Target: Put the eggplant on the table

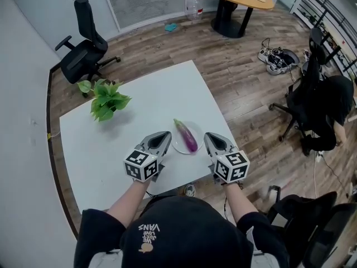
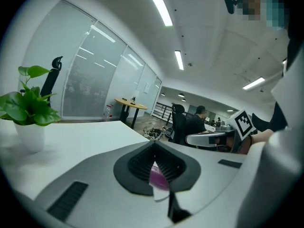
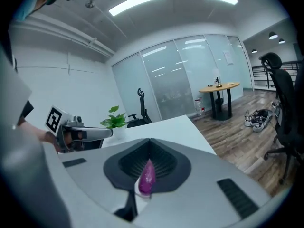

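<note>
Purple and glossy, the eggplant (image 1: pixel 186 135) lies on a small white plate (image 1: pixel 176 143) near the front edge of the white table (image 1: pixel 139 99). We hold the left gripper (image 1: pixel 165 134) just to the plate's left and the right gripper (image 1: pixel 208 136) just to its right, and neither touches the eggplant. Each claw is clenched on nothing, its jaws pressed together. In both gripper views we see the eggplant beyond the closed tips. A potted green plant (image 1: pixel 105 99) stands farther back on the table, well apart from the plate.
</note>
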Available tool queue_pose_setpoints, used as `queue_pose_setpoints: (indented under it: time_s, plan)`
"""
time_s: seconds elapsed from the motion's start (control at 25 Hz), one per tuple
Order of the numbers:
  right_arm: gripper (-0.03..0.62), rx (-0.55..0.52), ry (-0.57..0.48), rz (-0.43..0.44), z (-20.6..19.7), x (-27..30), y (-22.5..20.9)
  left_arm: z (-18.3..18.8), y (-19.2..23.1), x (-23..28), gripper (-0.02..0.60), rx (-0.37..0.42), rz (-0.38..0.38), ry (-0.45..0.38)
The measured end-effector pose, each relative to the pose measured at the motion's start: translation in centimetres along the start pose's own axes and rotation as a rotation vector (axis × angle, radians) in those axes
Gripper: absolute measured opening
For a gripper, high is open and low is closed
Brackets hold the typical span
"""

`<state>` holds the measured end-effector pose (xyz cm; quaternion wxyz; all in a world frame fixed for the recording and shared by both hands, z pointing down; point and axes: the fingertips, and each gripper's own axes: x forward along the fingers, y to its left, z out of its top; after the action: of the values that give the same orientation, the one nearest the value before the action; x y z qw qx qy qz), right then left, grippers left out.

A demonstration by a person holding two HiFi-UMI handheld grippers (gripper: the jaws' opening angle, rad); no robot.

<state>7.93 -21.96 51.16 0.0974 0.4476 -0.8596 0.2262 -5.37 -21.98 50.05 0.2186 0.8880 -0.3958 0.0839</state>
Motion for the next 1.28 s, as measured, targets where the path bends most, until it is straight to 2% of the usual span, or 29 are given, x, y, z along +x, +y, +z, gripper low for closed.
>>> queue_pose_setpoints:
  time_s: [0.12,0.32,0.4,0.64,1.28]
  plan:
    - [0.018,-0.045,-0.044,-0.011,0.8,-1.1,0.5,0.2,-0.6,-0.8,0.011,0.033,0.013,-0.014]
    - [0.018,-0.100,-0.095,-0.006,1.8,-2.7,1.6,1.4,-2.8,-2.3,0.011,0.189,0.026,-0.058]
    - [0.018,-0.117,-0.116,-0.004,2.3,-3.2,2.1,2.1,-3.5,-2.9,0.011,0.218,0.026,-0.088]
    - [0.018,-0.159,-0.145,0.001,2.8,-4.1,3.1,2.8,-4.7,-4.2,0.011,0.246,0.029,-0.141]
    - [0.017,-0.181,-0.134,0.007,2.8,-4.3,3.4,2.8,-4.9,-4.3,0.011,0.243,0.041,-0.146]
